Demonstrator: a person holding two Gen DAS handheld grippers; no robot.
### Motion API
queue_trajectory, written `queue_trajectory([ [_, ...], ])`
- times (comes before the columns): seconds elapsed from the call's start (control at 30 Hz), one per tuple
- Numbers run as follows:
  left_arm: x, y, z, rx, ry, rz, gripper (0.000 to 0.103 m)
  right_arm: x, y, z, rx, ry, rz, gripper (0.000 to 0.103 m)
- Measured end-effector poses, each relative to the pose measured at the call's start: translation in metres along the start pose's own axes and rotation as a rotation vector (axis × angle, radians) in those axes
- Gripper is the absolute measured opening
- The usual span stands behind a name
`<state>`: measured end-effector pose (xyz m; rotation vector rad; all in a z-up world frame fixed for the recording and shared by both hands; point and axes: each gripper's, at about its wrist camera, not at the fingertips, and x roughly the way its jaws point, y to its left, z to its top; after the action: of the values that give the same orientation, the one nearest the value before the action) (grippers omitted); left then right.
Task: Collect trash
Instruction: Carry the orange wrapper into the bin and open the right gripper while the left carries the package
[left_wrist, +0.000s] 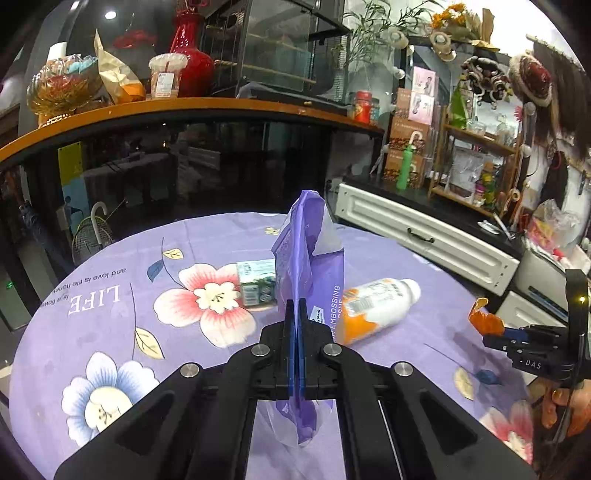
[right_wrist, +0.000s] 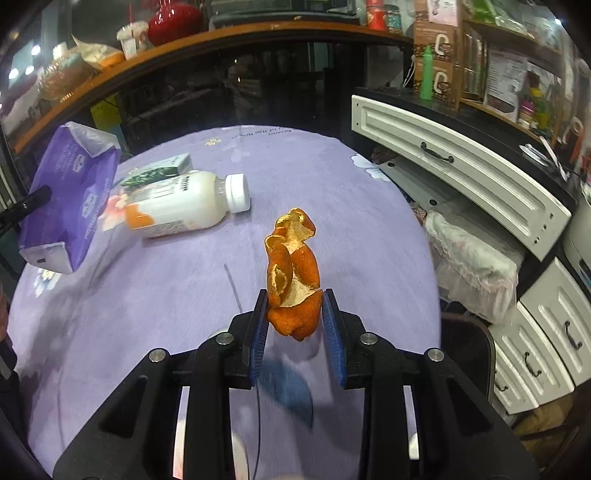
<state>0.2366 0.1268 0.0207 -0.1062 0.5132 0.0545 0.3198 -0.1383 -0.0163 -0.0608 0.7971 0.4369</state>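
Tissue pack (left_wrist: 308, 258) reading "EMBOSSING", tablecloth (left_wrist: 110, 321) printed "LIFE"

The purple tissue pack (left_wrist: 309, 266) hides part of the small green-and-white carton (left_wrist: 256, 282) and the base of the white bottle (left_wrist: 376, 308) lying beyond the jaws. In the right wrist view, the tablecloth (right_wrist: 155, 295) under the jaws is smeared with blur, its print unreadable there.
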Motion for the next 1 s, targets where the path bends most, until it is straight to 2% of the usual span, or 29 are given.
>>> queue_trajectory([
  [0.23,-0.034,-0.032,-0.011,0.027,-0.009,-0.048,0.002,-0.047,-0.012,-0.034,0.06,-0.056,0.007,0.03],
  [0.47,-0.052,-0.093,-0.024,0.082,0.006,-0.168,0.002,-0.09,-0.035,-0.075,0.127,-0.103,-0.013,0.03],
  [0.77,-0.049,-0.185,-0.037,0.137,0.038,-0.363,0.002,-0.128,-0.082,-0.128,0.215,-0.123,-0.086,0.03],
  [1.0,-0.04,-0.247,-0.048,0.189,0.068,-0.449,0.002,-0.132,-0.125,-0.166,0.313,-0.097,-0.145,0.03],
])
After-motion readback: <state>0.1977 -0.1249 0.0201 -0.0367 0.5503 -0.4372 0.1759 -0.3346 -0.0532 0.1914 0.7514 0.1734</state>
